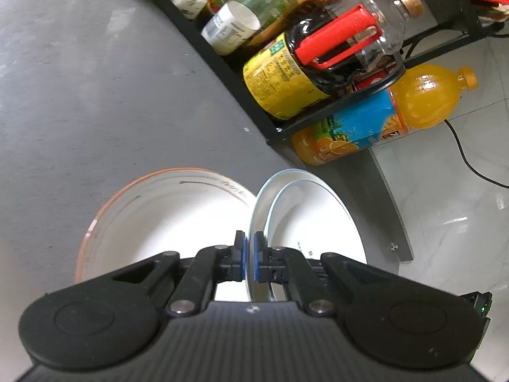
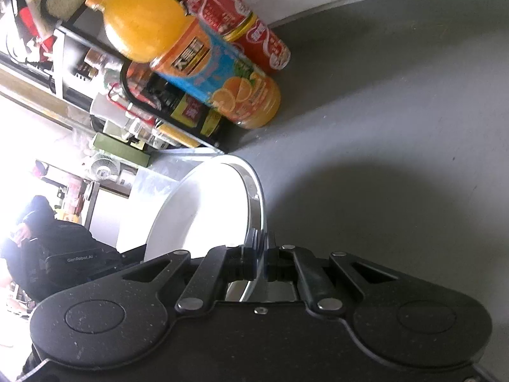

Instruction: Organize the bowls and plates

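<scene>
In the left wrist view my left gripper is shut on the rim of a white plate with a pale blue edge, held on edge above the grey table. Beside it on the left lies a white bowl with an orange rim. In the right wrist view my right gripper is shut on the rim of a clear glass plate, tilted up on edge over the grey table.
A black wire rack with several bottles and jars stands along the table's far side. An orange juice bottle and a red-labelled bottle stand by it. A person in dark clothes is at the left. White floor lies beyond the table edge.
</scene>
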Tool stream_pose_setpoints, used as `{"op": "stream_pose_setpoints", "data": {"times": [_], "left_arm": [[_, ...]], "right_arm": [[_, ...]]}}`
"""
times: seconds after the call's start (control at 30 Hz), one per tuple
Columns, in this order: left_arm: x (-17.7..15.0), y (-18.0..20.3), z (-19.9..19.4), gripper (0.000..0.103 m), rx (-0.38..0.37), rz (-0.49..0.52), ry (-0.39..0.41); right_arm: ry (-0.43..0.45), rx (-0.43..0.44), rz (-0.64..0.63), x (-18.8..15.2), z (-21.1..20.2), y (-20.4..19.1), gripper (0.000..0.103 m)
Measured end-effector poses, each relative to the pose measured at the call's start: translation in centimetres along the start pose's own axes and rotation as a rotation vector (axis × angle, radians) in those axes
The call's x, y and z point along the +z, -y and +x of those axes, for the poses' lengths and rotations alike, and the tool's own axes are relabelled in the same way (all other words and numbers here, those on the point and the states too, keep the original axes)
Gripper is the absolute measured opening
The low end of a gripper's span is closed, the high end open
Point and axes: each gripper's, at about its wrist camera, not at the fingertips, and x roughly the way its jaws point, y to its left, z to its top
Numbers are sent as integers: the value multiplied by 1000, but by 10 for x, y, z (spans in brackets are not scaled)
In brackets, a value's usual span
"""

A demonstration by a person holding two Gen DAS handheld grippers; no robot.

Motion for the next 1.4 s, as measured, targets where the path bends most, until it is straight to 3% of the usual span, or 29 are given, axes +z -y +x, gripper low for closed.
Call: {"op": "stream_pose_setpoints", "data": {"times": [0.67,1.4], "left_arm": [[13,-38,-13,1,-66,85,-100],[6,-76,-17,1,-31,58,-126]], "right_arm": [[100,-127,66,-63,8,-51,3],[48,-200,7,-80,42,-77,3]]}}
